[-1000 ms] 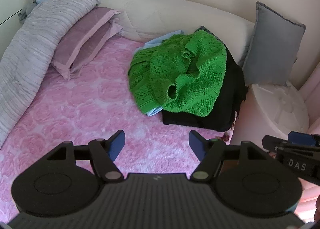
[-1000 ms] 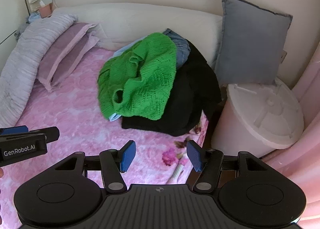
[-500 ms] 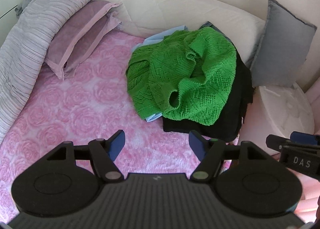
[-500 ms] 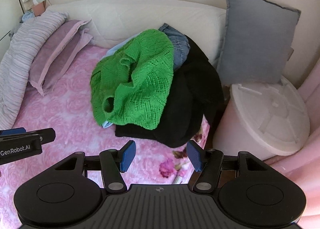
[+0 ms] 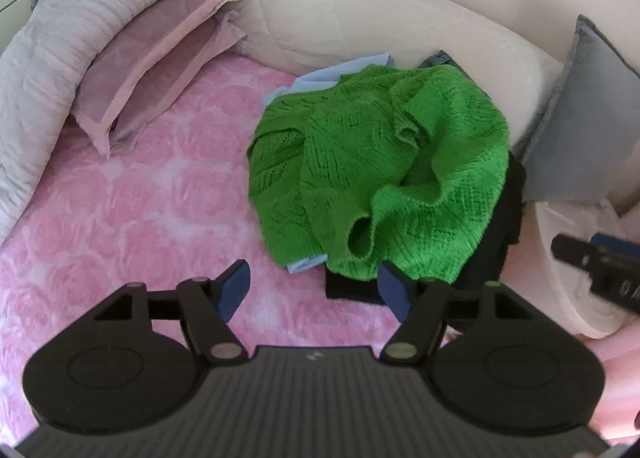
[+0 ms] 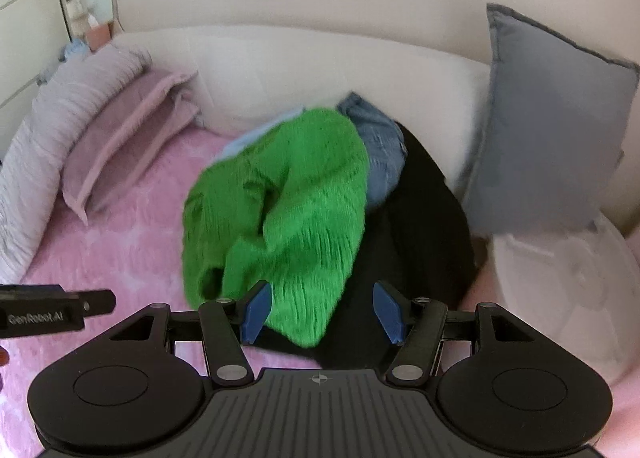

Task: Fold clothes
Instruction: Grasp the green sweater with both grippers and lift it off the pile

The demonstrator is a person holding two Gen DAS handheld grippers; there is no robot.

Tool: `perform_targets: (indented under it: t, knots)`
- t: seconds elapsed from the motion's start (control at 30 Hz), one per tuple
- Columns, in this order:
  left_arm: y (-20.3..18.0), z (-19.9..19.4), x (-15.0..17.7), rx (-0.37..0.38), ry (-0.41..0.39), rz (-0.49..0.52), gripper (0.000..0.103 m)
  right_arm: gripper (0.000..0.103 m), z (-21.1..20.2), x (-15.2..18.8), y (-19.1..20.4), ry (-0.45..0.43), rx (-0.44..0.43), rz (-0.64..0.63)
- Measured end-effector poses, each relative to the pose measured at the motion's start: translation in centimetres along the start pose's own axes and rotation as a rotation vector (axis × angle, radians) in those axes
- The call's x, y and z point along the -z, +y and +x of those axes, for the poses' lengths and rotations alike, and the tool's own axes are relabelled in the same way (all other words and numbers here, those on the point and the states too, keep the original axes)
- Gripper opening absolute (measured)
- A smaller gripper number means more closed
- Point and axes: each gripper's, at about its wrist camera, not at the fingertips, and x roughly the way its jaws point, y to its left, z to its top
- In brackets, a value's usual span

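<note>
A crumpled bright green knitted sweater lies on top of a heap of clothes on the bed, which is covered by a pink rose-patterned blanket. Four garments can be counted in the heap, three of them mostly hidden: a black garment shows only along the right and near edges, a pale blue cloth peeks out as a corner in front and a strip behind, and a piece of blue denim shows at the back, cut down to a sliver in the left wrist view. The right wrist view is blurred, so the knit's pattern is hard to make out there.

The left claw is spread wide and holds nothing, poised over the blanket just short of the heap's near edge. The right claw is likewise wide and empty, its fingers framing the sweater's lower hem and the black garment; whether they touch the cloth cannot be told.

Two mauve pillows lie stacked at the left beside a grey ribbed quilt. One grey square cushion leans at the right above a round white lidded bin, partly cut off.
</note>
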Motion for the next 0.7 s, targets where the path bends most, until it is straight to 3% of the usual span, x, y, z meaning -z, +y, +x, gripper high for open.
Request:
perform_targets:
  t: [0.23, 0.53, 0.7]
  knots:
    - [-0.3, 5.9, -1.0, 0.036, 0.063, -0.009, 0.067, 0.060, 5.4, -1.8, -2.6, 0.065, -0.008, 0.041]
    - [-0.2, 12.6, -2.4, 0.086, 0.116, -0.077, 0.066, 0.060, 10.0, -4.2, -3.5, 0.064, -0.045, 0.048]
    - [0.2, 16.0, -2.6, 0.102, 0.150, -0.121, 0.052, 0.060, 12.5, -5.5, -4.0, 0.063, -0.066, 0.051]
